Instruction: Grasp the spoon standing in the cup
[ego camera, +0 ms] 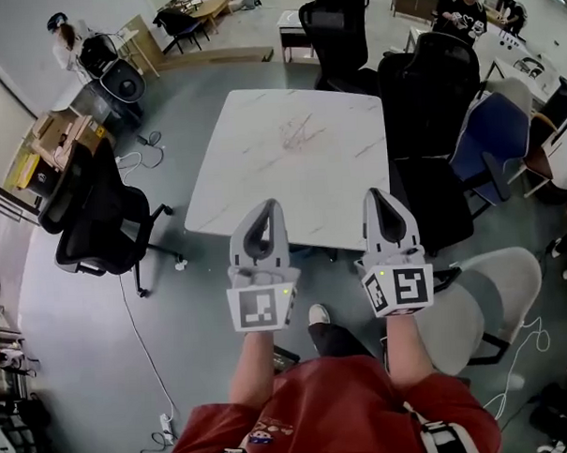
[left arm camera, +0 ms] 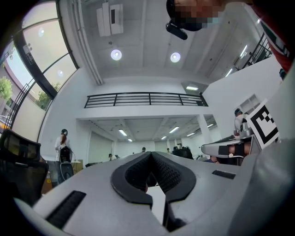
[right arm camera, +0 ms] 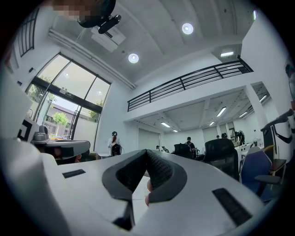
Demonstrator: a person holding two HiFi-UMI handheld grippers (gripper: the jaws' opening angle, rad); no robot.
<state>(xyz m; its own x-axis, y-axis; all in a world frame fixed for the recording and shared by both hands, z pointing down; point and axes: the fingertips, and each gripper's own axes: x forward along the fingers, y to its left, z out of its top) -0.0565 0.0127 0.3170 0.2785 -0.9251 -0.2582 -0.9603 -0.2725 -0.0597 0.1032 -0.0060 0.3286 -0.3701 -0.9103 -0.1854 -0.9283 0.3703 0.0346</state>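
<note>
Heads up: the spoon and its cup aren't in any view, not on the table point(ego camera: 337, 172) or around it, so the big risk I'd guess is hunting in the wrong spot. Left of the table, a black office chair point(ego camera: 91, 215) and loose floor cables point(ego camera: 138, 161) could snag a foot. Over the table's near edge, the left gripper point(ego camera: 267, 212) is clenched on nothing, pale grey plastic with black ribbed pads. The right gripper point(ego camera: 380, 203) is the same — both need opening first or they'd likely knock a thin spoon over. The tabletop is smooth white, marble-veined, with rounded corners. Right of it, padded chairs point(ego camera: 425, 83) crowd in.
</note>
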